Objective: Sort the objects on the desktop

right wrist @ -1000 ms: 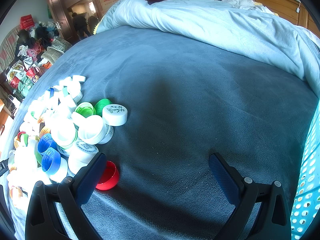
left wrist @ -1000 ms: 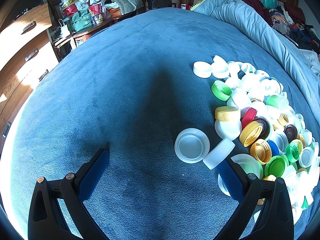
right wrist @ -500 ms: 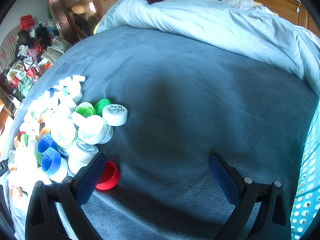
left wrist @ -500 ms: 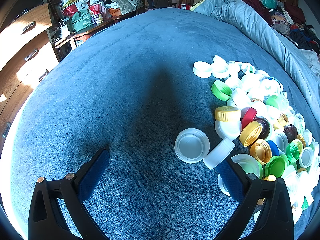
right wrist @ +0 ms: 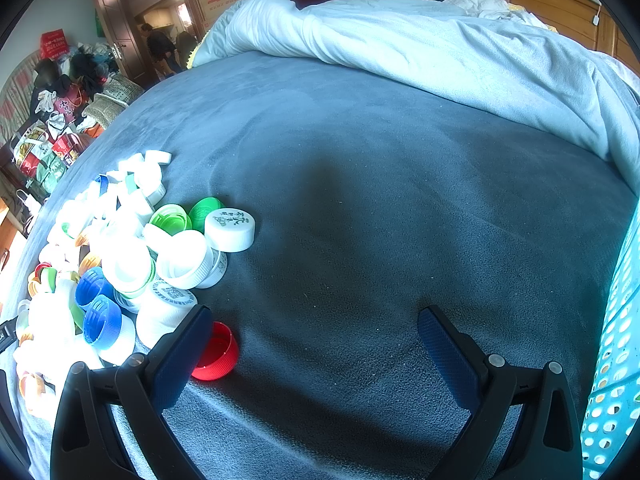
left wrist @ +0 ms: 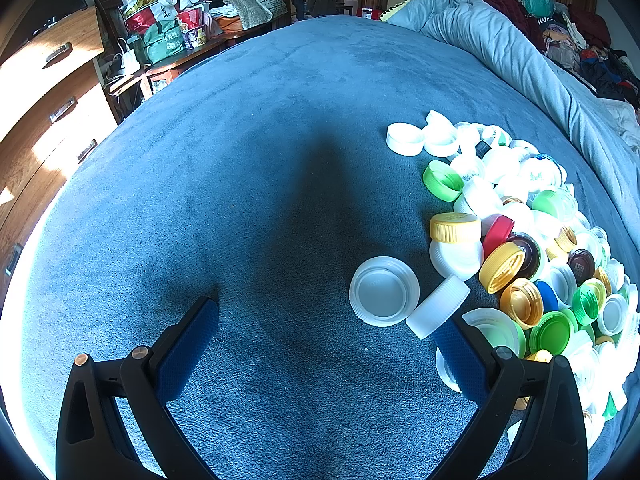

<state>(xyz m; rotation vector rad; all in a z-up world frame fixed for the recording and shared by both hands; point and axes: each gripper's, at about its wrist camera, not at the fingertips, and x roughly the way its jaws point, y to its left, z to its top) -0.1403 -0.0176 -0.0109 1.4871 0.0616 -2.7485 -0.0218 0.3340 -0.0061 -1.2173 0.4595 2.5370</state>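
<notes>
A heap of bottle caps (left wrist: 520, 248) in white, green, yellow, red, brown and blue lies on a blue blanket (left wrist: 248, 200), at the right of the left wrist view. My left gripper (left wrist: 326, 316) is open over bare blanket, its right finger beside a white cap on its side (left wrist: 438, 312) and a wide white cap (left wrist: 384, 291). In the right wrist view the same heap (right wrist: 120, 256) sits at the left. My right gripper (right wrist: 316, 320) is open and empty, with a red cap (right wrist: 216, 352) just behind its left finger.
A turquoise perforated basket (right wrist: 616, 364) stands at the right edge of the right wrist view. A rumpled light-blue duvet (right wrist: 420, 52) borders the far side of the bed. Wooden drawers (left wrist: 44, 92) and cluttered bags (left wrist: 168, 28) lie beyond the bed's left edge.
</notes>
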